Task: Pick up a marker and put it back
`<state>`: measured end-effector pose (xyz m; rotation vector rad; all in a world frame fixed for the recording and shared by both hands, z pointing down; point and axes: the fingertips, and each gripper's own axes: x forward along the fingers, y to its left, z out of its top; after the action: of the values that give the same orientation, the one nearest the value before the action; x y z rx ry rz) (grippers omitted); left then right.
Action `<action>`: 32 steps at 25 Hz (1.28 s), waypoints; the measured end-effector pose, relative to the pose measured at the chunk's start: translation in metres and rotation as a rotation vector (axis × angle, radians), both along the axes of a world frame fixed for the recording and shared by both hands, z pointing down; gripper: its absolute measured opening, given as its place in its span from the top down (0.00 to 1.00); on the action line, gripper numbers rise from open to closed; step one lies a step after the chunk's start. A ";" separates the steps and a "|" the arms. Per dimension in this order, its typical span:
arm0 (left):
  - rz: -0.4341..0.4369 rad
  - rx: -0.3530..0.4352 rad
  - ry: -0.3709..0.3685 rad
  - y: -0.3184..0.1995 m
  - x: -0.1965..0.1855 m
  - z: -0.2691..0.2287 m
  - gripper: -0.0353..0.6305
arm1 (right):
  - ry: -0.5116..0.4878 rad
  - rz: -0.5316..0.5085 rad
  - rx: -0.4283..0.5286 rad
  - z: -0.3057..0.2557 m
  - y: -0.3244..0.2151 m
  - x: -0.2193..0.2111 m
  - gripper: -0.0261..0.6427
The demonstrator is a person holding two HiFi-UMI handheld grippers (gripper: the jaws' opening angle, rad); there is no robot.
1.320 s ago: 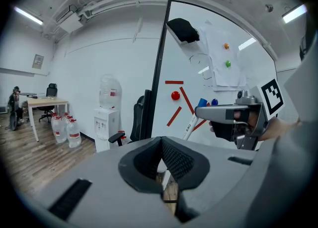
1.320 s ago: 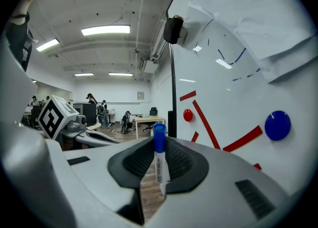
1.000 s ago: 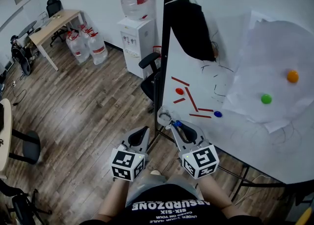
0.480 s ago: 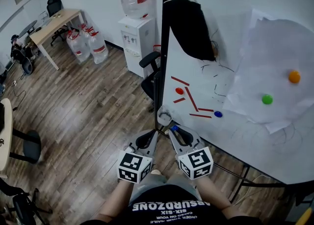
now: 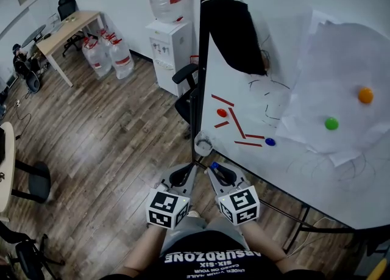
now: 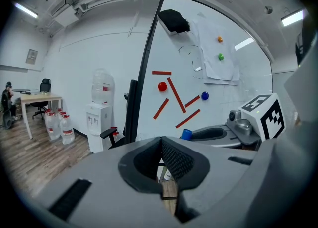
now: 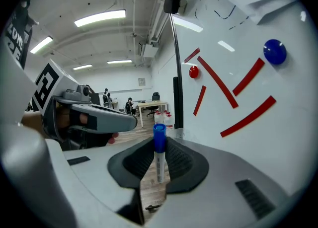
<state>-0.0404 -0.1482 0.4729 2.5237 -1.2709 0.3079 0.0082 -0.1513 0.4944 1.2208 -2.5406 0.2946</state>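
A marker (image 7: pixel 158 158) with a blue cap (image 7: pixel 159 137) stands upright between the pads of my right gripper (image 7: pixel 159 161), which is shut on it. In the head view the cap (image 5: pixel 214 166) pokes out of the right gripper (image 5: pixel 217 172), just below the whiteboard's (image 5: pixel 304 163) lower left corner. My left gripper (image 5: pixel 186 173) is beside it on the left, almost touching. Its jaws (image 6: pixel 161 145) meet at the tips with nothing between them. The left gripper view also shows the right gripper (image 6: pixel 218 133) and the blue cap (image 6: pixel 186 134).
The whiteboard carries red strokes (image 5: pixel 236 123), a red magnet (image 5: pixel 222 113), a blue magnet (image 5: pixel 270 141), a paper sheet (image 5: pixel 341 71) with green and orange magnets, and a black cloth (image 5: pixel 237 32). A small cup (image 5: pixel 203 144) sits at its corner. A water dispenser (image 5: pixel 172 53) and an office chair (image 5: pixel 184 93) stand behind.
Both grippers have drawn together in front of the person; the right one moved left and slightly back from the board with the marker, the left one moved right.
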 end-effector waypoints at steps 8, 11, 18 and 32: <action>-0.007 -0.009 0.001 0.002 -0.003 0.004 0.94 | 0.005 -0.008 0.002 0.000 0.001 -0.003 0.87; -0.006 -0.007 0.004 0.002 -0.003 0.003 0.94 | 0.004 -0.005 0.004 -0.002 0.002 -0.002 0.87; -0.001 -0.003 0.010 0.003 -0.003 0.002 0.94 | 0.007 -0.002 0.009 -0.003 0.003 -0.003 0.87; -0.002 -0.003 0.011 0.012 -0.008 0.001 0.94 | -0.035 0.022 0.025 -0.020 0.006 -0.002 0.87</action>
<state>-0.0481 -0.1362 0.4736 2.5179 -1.2685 0.2949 0.0065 -0.1448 0.4743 1.2647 -2.5693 0.2922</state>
